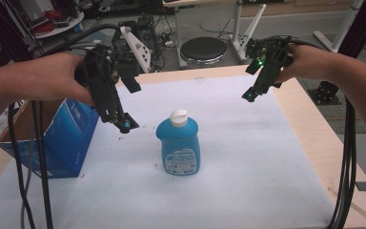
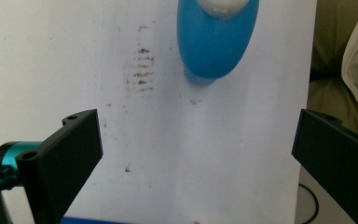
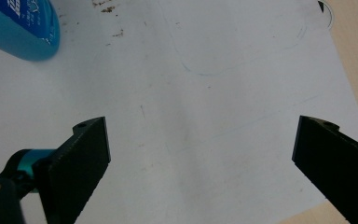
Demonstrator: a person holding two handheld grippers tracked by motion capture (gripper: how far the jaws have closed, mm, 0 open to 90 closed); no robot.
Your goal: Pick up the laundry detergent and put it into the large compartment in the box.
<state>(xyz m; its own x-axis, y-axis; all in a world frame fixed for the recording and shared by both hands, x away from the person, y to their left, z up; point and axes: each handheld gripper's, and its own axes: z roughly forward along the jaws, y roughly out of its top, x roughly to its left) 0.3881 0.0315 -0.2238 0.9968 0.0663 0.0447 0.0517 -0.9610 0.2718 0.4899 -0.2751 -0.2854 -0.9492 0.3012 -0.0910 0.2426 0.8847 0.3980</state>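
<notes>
High view: a blue plastic bottle with a white cap and a printed label (image 1: 178, 143) is seen standing upright near the middle of the white sheet covering the wooden table (image 1: 310, 119). The left gripper (image 1: 124, 121) is held above the sheet, up and to the left of the bottle, apart from it, its tip pointing down towards the bottle's cap side. A blue cardboard box, open at the top (image 1: 62, 138), is set at the left edge of the sheet, just beside and partly below the left gripper. The right gripper (image 1: 252, 93) is held above the far right part of the sheet, well apart from the bottle. How the jaws stand cannot be told from this view.

Left gripper view: the two black jaws are spread wide, with nothing between them but bare sheet. The bottle (image 2: 216, 37) is seen from above at the top edge, ahead of the jaws and clear of both. Brown smudges (image 2: 142, 70) are noted on the sheet just beside the bottle.

Right gripper view: the jaws are likewise spread wide and nothing is held. A part of the bottle (image 3: 21, 30) is seen in the top left corner, well away from the jaws. Bare wood is seen at the right edge
</notes>
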